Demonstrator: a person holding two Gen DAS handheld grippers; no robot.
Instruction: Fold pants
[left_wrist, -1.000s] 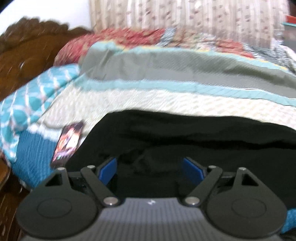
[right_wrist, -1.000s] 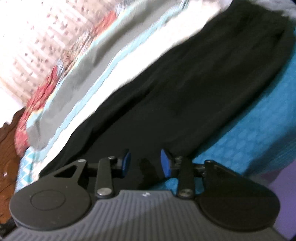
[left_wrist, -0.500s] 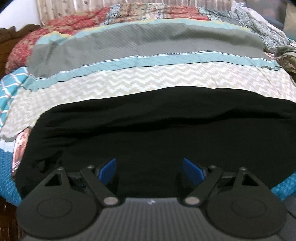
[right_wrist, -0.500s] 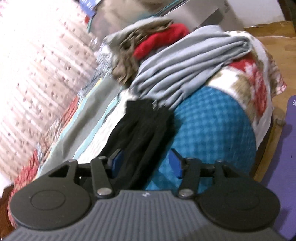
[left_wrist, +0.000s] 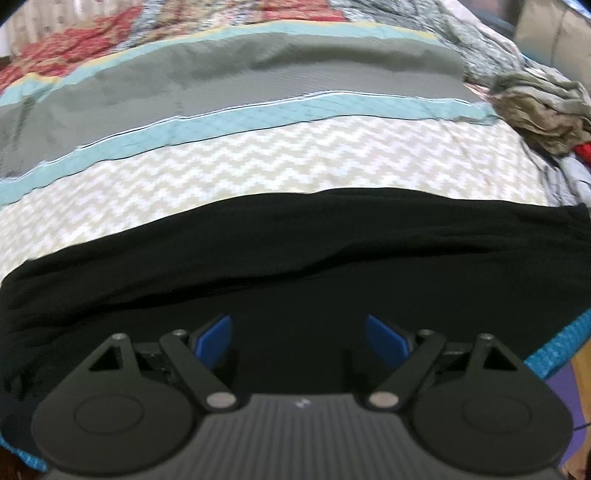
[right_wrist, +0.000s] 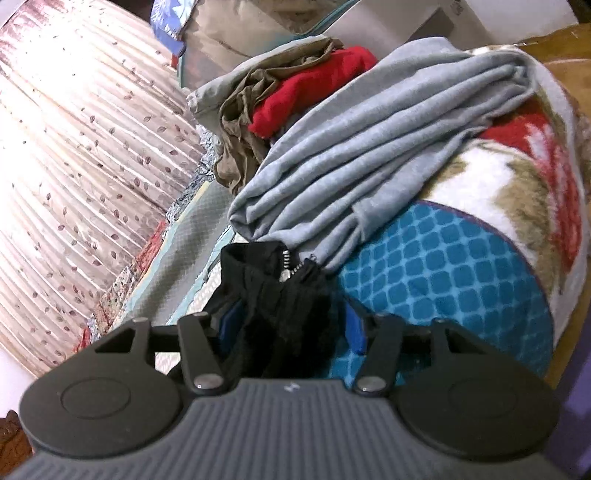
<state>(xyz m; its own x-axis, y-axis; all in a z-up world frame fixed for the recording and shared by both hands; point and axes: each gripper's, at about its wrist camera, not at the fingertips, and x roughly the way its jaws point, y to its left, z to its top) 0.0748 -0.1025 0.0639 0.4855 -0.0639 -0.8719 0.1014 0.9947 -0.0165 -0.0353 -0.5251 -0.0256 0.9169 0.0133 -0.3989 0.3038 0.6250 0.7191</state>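
Bedspread (left_wrist: 258, 162) is covered by black pants (left_wrist: 295, 258), edges cut off; left tongs (left_wrist: 299, 339) released, right tongs (right_wrist: 291, 325) just widened around the zippered end.

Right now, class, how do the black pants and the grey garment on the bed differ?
The black pants lie spread long and mostly flat along the bed's near edge; the grey garment sits bunched in deep folds. A metal zipper shows on the pants, none on the grey garment. Both are soft cloth resting on the bedding.
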